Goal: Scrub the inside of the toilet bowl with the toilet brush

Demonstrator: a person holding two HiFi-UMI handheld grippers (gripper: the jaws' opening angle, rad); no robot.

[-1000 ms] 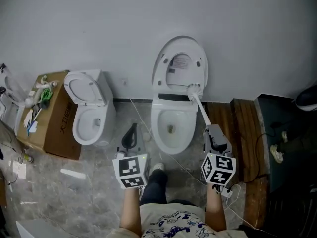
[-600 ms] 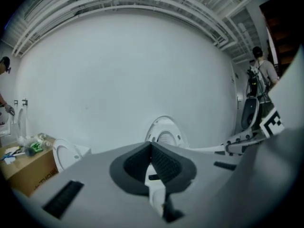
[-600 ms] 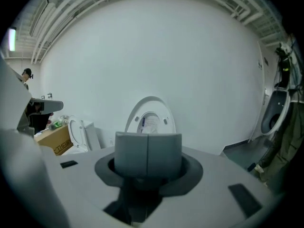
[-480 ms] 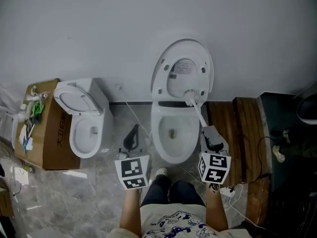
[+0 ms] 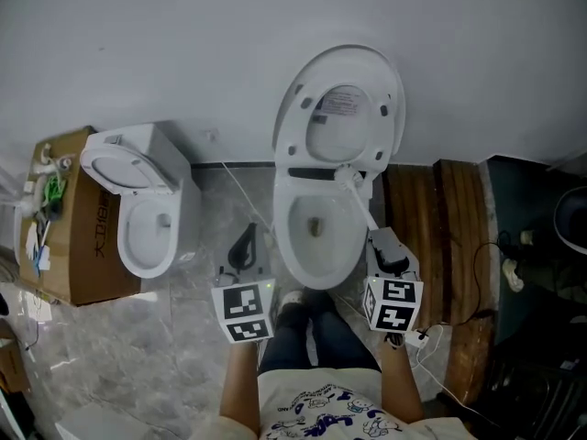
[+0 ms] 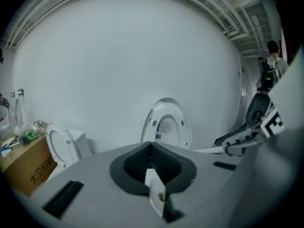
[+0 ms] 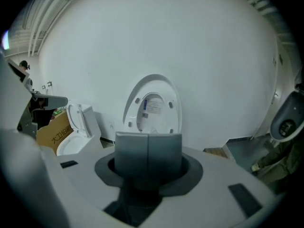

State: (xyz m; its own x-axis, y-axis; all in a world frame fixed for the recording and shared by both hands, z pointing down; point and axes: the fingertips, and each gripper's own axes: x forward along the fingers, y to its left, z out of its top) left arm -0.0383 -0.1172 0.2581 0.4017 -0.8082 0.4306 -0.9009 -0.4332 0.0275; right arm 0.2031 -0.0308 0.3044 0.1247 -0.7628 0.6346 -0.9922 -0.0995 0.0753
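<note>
Right gripper [image 5: 381, 243] jaws clamped together on the toilet brush [image 5: 360, 204] handle; brush head at the rear right rim of the toilet bowl [image 5: 284, 246], lid up, only the dark drain showing at the bowl's bottom. Left gripper [image 5: 243, 250] closed tip to tip, holding nothing, just left of the bowl. Cardboard box [image 5: 87, 246] far left holds small mixed items.

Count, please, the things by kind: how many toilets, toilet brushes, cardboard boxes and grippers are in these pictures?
Toilets: 2 (middle toilet, left toilet)
Toilet brush: 1
Cardboard box: 1
Grippers: 2 (left gripper, right gripper)
Total: 6
</note>
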